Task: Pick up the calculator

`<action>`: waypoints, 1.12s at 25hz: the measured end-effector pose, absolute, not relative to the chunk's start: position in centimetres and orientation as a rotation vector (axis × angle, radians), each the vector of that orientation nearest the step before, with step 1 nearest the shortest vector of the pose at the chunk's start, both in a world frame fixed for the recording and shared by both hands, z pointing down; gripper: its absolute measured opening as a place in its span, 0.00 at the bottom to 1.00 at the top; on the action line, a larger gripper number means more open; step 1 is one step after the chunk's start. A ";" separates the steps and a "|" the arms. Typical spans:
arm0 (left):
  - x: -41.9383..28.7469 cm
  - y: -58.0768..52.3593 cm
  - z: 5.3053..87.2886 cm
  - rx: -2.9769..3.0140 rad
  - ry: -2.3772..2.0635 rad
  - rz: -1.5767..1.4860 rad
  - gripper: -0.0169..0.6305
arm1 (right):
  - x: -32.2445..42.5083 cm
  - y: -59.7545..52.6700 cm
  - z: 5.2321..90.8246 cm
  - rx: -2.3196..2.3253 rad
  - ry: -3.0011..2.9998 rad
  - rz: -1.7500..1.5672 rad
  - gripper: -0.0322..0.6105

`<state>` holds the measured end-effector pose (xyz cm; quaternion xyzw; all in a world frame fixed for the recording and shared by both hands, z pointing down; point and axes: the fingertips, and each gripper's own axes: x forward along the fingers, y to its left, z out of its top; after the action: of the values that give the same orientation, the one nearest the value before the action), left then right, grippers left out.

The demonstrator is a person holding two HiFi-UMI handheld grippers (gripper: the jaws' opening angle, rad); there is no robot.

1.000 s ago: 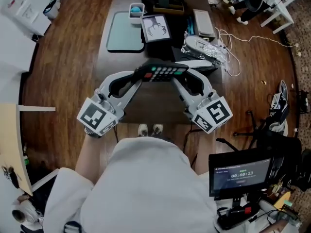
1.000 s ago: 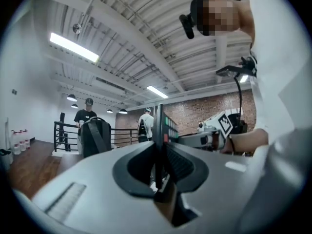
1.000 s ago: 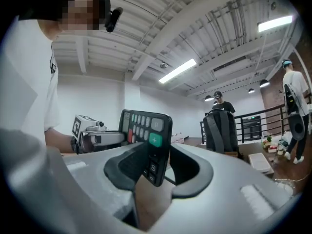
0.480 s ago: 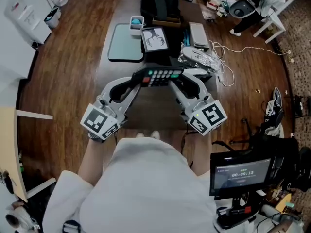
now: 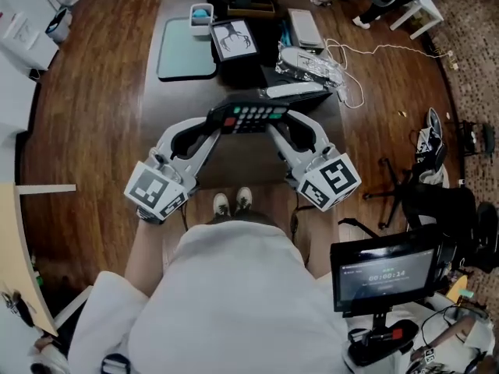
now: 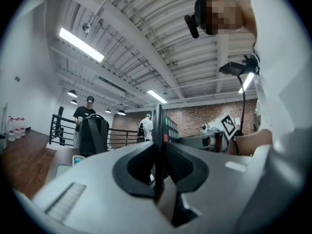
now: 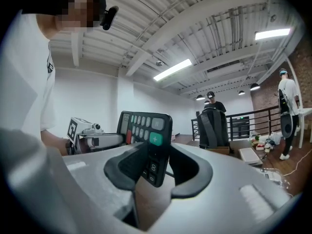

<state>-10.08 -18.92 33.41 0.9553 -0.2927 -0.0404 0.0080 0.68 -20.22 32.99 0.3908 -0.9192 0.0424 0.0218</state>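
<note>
1. We note the calculator (image 5: pixel 251 117) is off the table, held in the air over the near part of the dark table (image 5: pixel 238 166), keys facing up toward the head camera.
2. The left gripper (image 5: pixel 221 125) is clamped on the calculator's left end. In the left gripper view the body shows edge-on, pinched between the two jaws.
3. The right gripper (image 5: pixel 278 125) grasps the opposite end. In its own view the key face, with green and red keys, sits between the jaws.
4. Both grippers point roughly level and converge on the calculator. Their marker cubes (image 5: pixel 156 192) sit close to the person's body.
5. The person's shoes (image 5: pixel 232 202) show just below the table's near edge.
6. Further along the table we see a teal tray (image 5: pixel 185 49), a framed drawing (image 5: pixel 234 39) just beside it, and a crumpled silver bundle (image 5: pixel 312 62) to the right.
7. A white cable (image 5: pixel 366 53) lies on the wood floor to the right of the table.
8. A small screen (image 5: pixel 382 275) stands at lower right.
</note>
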 end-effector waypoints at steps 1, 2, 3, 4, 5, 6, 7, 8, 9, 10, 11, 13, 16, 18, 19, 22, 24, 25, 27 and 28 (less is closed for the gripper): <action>-9.8 -18.6 33.8 2.985 -0.894 -0.122 0.12 | 0.9 -19.8 33.4 1.223 -2.833 0.148 0.25; -9.6 -18.3 34.1 2.982 -0.873 -0.121 0.12 | 1.1 -19.4 33.7 1.233 -2.821 0.160 0.25; -9.4 -18.0 34.4 2.978 -0.854 -0.121 0.12 | 1.3 -19.1 34.0 1.241 -2.811 0.166 0.25; -9.3 -17.9 34.7 2.973 -0.839 -0.121 0.12 | 1.5 -18.8 34.2 1.246 -2.803 0.169 0.25; -9.2 -17.7 35.0 2.966 -0.829 -0.123 0.12 | 1.6 -18.6 34.4 1.248 -2.797 0.172 0.25; -9.1 -17.6 35.2 2.959 -0.823 -0.125 0.12 | 1.6 -18.4 34.5 1.246 -2.795 0.177 0.25; -9.2 -17.4 35.4 2.951 -0.822 -0.127 0.12 | 1.6 -18.2 34.7 1.241 -2.796 0.182 0.25; -9.2 -17.2 35.5 2.946 -0.824 -0.127 0.12 | 1.6 -18.0 34.7 1.235 -2.799 0.185 0.25; -9.3 -17.0 35.5 2.943 -0.828 -0.126 0.12 | 1.5 -17.9 34.8 1.231 -2.804 0.187 0.25; -9.4 -16.8 35.4 2.944 -0.833 -0.123 0.12 | 1.4 -17.7 34.7 1.228 -2.811 0.188 0.25; -9.4 -16.6 35.3 2.949 -0.837 -0.120 0.12 | 1.4 -17.6 34.6 1.225 -2.819 0.187 0.25; -9.6 -16.2 34.8 2.964 -0.847 -0.111 0.12 | 1.3 -17.2 34.3 1.217 -2.839 0.182 0.25; -9.5 -15.1 34.1 2.985 -0.867 -0.097 0.12 | 1.4 -16.1 33.8 1.206 -2.871 0.168 0.25; -9.0 -13.8 33.8 2.990 -0.881 -0.099 0.12 | 1.9 -14.9 33.4 1.205 -2.891 0.154 0.25; -8.7 -13.1 33.6 2.991 -0.888 -0.103 0.12 | 2.2 -14.2 33.2 1.206 -2.900 0.145 0.25; -7.7 -10.0 33.2 3.002 -0.909 -0.106 0.12 | 3.2 -11.2 32.7 1.207 -2.923 0.115 0.25; -7.0 -7.3 33.0 3.005 -0.920 -0.109 0.12 | 3.9 -8.5 32.5 1.203 -2.931 0.106 0.25; -6.7 -6.2 32.9 3.005 -0.922 -0.114 0.12 | 4.2 -7.4 32.4 1.202 -2.932 0.102 0.25; -6.0 -4.0 32.5 3.010 -0.921 -0.130 0.12 | 4.8 -5.3 31.9 1.198 -2.936 0.089 0.25; -5.7 -2.8 32.4 3.014 -0.920 -0.140 0.12 | 5.2 -4.1 31.7 1.196 -2.941 0.077 0.25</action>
<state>-5.72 -2.80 32.36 0.9555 -0.2916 -0.0443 -0.0063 5.18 -4.14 31.69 0.3764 -0.9260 0.0242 -0.0172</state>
